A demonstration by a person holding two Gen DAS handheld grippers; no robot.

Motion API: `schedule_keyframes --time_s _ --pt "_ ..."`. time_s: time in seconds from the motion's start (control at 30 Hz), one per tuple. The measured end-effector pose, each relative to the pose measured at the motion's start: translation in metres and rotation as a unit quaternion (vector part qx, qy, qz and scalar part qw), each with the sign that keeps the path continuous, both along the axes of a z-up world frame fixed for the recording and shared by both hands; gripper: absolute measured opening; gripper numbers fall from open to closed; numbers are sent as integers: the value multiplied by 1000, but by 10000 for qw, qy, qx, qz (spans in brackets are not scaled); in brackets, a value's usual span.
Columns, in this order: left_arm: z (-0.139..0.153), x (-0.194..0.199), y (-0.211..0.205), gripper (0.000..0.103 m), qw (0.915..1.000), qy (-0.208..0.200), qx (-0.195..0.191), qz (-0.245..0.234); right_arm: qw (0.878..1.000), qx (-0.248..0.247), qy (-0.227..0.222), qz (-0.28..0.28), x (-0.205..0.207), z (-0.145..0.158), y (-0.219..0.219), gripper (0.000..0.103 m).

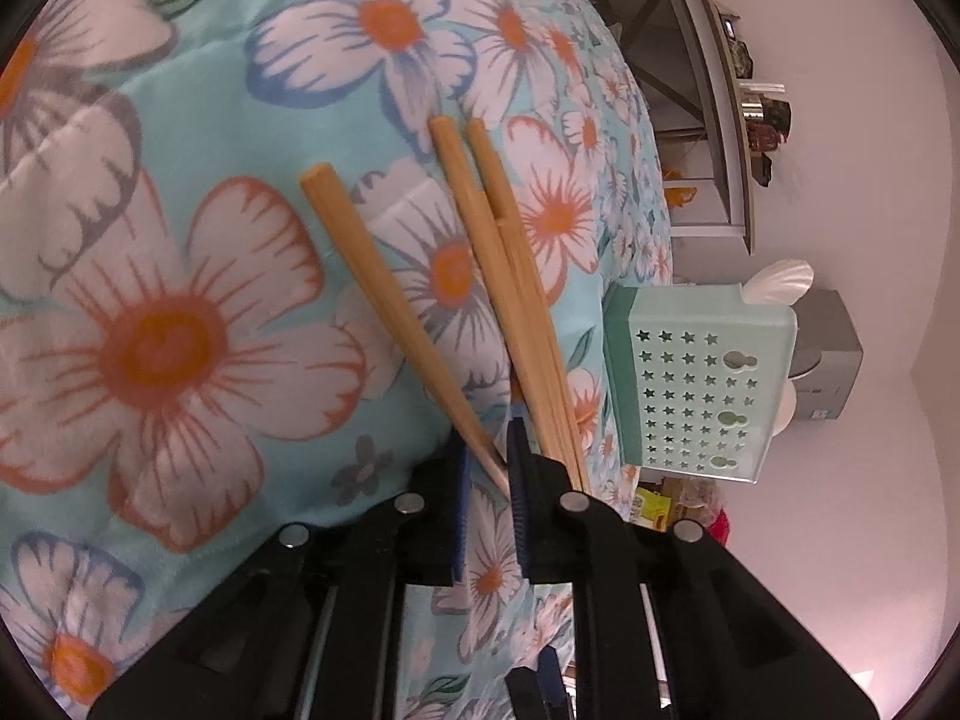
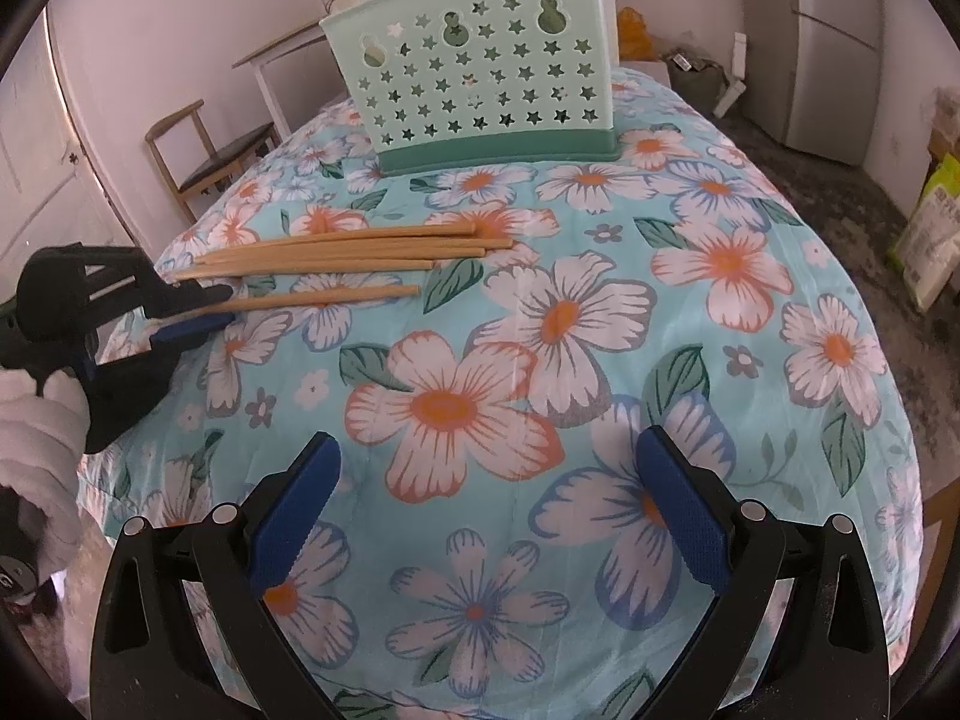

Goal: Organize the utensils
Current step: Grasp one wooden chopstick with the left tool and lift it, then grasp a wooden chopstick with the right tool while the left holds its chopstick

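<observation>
Open floral tablecloth (image 2: 600,312) lay before the mint-green star-punched plastic utensil holder (image 2: 480,78). The left gripper (image 1: 487,474) pinched one wooden chopstick (image 1: 396,312) near the cloth's edge. The right gripper (image 2: 486,510) gaped wide, empty.

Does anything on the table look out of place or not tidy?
Yes. The wooden chopsticks lie loose on the floral cloth, not in the green holder that stands behind them. One chopstick lies apart from the rest, its thin end between the left gripper fingers. Nothing looks spilled or damaged.
</observation>
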State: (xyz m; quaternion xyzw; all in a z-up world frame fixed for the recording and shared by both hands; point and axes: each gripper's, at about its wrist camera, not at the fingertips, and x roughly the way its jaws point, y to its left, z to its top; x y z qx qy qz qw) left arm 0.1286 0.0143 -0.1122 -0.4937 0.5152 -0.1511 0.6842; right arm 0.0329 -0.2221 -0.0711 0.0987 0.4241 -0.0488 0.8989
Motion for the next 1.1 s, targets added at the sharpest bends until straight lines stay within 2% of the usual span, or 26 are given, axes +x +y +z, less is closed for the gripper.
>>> schedule_keyframes --time_s 0.43,0.53,0.7,0.77,0.87,0.97,1.1 --pt "15 -8 3 12 9951 -599 547 -569 9973 590 -426 -88 -8 2 -14 95" --pt "19 -10 6 13 9914 -798 716 -744 9945 855 -581 -165 -11 3 -21 95" --pt "26 -13 9 14 9826 -1132 1070 -1008 9927 1048 -573 -158 -12 9 -26 94" --pt "29 -14 10 14 9782 -1267 1236 -1086 9895 1271 -659 -197 -15 14 -33 86" --pt "32 -14 14 14 9744 -1386 1341 -1153 9812 1673 -935 -232 -19 31 -48 73" --pt "33 -15 21 15 9716 -1483 1422 -1177 9653 2355 -1118 -135 -10 42 -60 68" --pt "32 -16 26 15 9698 -1544 1445 -1218 9385 3338 -873 -101 19 33 -69 59"
